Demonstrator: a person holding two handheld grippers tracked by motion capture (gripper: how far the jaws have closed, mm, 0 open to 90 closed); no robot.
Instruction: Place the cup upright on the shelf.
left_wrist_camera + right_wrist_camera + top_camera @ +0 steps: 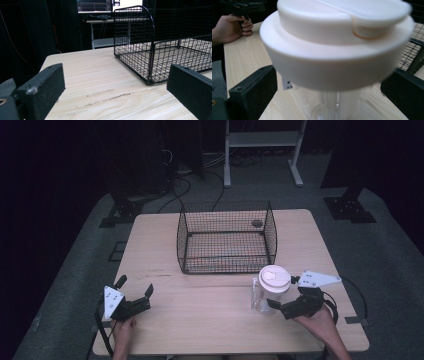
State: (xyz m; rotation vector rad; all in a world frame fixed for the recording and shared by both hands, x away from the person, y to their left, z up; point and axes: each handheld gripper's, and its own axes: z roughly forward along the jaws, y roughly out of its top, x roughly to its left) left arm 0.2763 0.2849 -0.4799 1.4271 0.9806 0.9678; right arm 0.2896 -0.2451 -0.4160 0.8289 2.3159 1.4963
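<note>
We work with the clear plastic tumbler with the wide white lid, which stands upright on the pale wooden table directly ahead of the right gripper, between its two black jaws. In the right gripper view the jaws stand wide apart on either side of the clear wall below the lid, and we see a gap on each side, so we judge this gripper released and not yet bearing on the tumbler.

We judge the tumbler light, since it looks empty, with a thin, smooth wall that may slip or flex under pressure. The lid overhangs the body, so we take hold on the clear wall just under the lid rim, where the overhang stops the tumbler sliding down through the jaws. We close gently; a hard squeeze may crack or deform the wall.

The left gripper rests well away to the left of the tumbler, jaws spread, grasping nothing. The black wire mesh basket stands beyond both grippers, just behind the tumbler.

Hard to make out: the tumbler's base is cut off in the right gripper view; a white tube seems to run down inside it, but we cannot confirm this. A small printed tag under the lid is unreadable. We cannot tell whether the lid is locked on
</note>
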